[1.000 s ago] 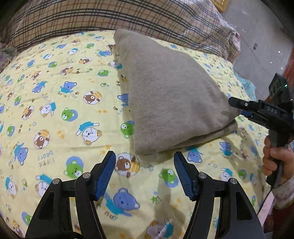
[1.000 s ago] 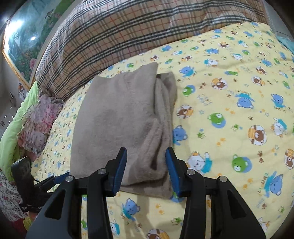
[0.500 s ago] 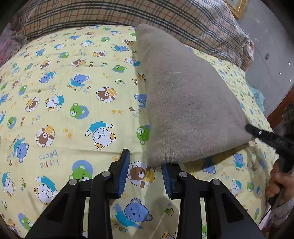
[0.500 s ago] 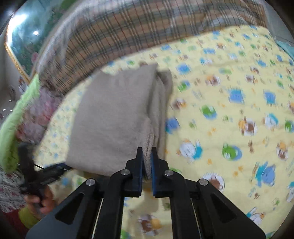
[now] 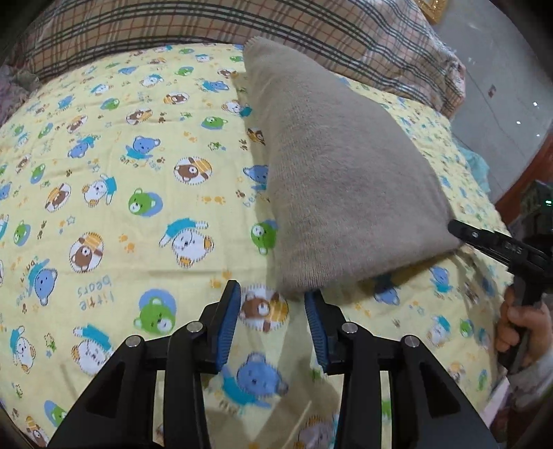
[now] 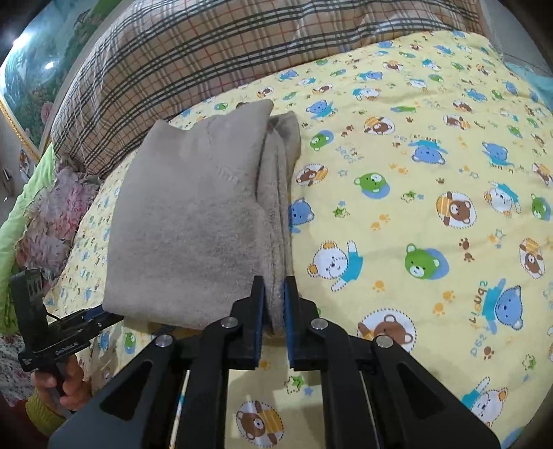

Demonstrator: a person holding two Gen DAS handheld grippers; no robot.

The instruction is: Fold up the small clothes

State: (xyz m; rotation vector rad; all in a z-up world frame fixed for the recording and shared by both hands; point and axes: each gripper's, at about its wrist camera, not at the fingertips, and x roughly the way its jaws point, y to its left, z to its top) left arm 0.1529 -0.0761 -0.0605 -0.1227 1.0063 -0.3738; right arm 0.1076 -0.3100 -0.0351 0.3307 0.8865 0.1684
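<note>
A folded beige knit garment (image 5: 342, 179) lies on the yellow bear-print bedsheet (image 5: 121, 207). It also shows in the right wrist view (image 6: 193, 228). My right gripper (image 6: 274, 293) is shut on the garment's near layered edge, which is lifted a little. In the left wrist view the right gripper (image 5: 459, 232) holds the garment's right corner. My left gripper (image 5: 271, 305) is partly open at the garment's near left corner, with the corner just above its right finger. In the right wrist view the left gripper (image 6: 103, 316) sits at the garment's lower left corner.
A plaid pillow (image 5: 207, 27) lies along the head of the bed, also in the right wrist view (image 6: 207, 55). A pink fluffy item (image 6: 52, 221) and green cloth (image 6: 20, 214) lie at the left. The bed's edge and floor (image 5: 501, 86) are at the right.
My right gripper shut on the garment's near edge and lifted it slightly. My left gripper narrowed, then moved in close to the garment's near left corner.
</note>
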